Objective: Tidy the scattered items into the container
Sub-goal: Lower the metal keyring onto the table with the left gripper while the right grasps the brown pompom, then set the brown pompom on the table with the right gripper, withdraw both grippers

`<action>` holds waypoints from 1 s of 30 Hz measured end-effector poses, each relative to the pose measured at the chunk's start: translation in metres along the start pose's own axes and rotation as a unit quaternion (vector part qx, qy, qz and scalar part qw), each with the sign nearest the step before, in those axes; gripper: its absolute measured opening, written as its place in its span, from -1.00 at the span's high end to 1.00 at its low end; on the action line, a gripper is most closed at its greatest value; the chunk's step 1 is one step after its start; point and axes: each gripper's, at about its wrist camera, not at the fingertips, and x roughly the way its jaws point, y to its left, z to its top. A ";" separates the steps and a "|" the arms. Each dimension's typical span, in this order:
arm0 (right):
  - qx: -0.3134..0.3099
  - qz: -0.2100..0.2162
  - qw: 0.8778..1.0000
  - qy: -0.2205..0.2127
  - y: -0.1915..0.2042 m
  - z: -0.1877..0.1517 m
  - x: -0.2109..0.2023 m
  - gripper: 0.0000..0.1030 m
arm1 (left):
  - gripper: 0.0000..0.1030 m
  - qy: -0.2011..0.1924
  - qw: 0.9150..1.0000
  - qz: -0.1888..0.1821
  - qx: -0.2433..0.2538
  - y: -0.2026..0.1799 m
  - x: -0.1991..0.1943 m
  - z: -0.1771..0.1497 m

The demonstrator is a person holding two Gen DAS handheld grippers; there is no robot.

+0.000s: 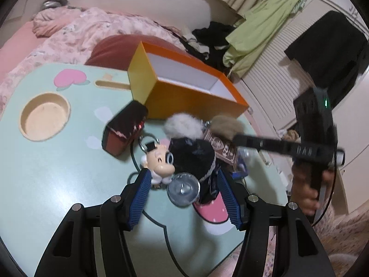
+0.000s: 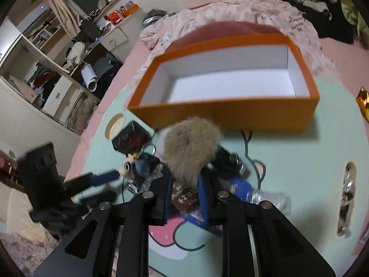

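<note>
While the orange box (image 2: pixel 221 113) sits empty, the right gripper (image 2: pixel 184 184) pinches the brown pompom charm (image 2: pixel 191 147); the left gripper (image 1: pixel 184 189) gapes around the pile, everything else unsorted.

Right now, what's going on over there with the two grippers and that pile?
The right gripper has closed on a brown packet that has a tan fur pom-pom at its far end, in the clutter on the green table. The left gripper is open around a black plush item and a pig keychain. The orange box is empty.
</note>
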 end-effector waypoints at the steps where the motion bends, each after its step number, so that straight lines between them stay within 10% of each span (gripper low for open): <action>1: 0.004 0.000 1.000 -0.005 -0.002 -0.002 -0.001 0.48 | -0.14 -0.004 1.000 -0.002 -0.002 0.001 -0.002 0.003; 8: 0.029 0.003 0.996 -0.088 -0.026 -0.004 -0.035 -0.21 | -0.18 -0.034 0.999 0.001 -0.027 0.011 -0.007 0.035; 14: 0.115 -0.023 0.981 -0.153 -0.076 0.019 -0.052 -0.25 | -0.20 -0.036 0.998 0.019 -0.040 0.015 0.009 0.070; 30: 0.130 -0.017 0.981 -0.143 -0.088 0.029 -0.022 -0.44 | -0.30 -0.003 0.997 0.058 -0.045 0.027 0.056 0.107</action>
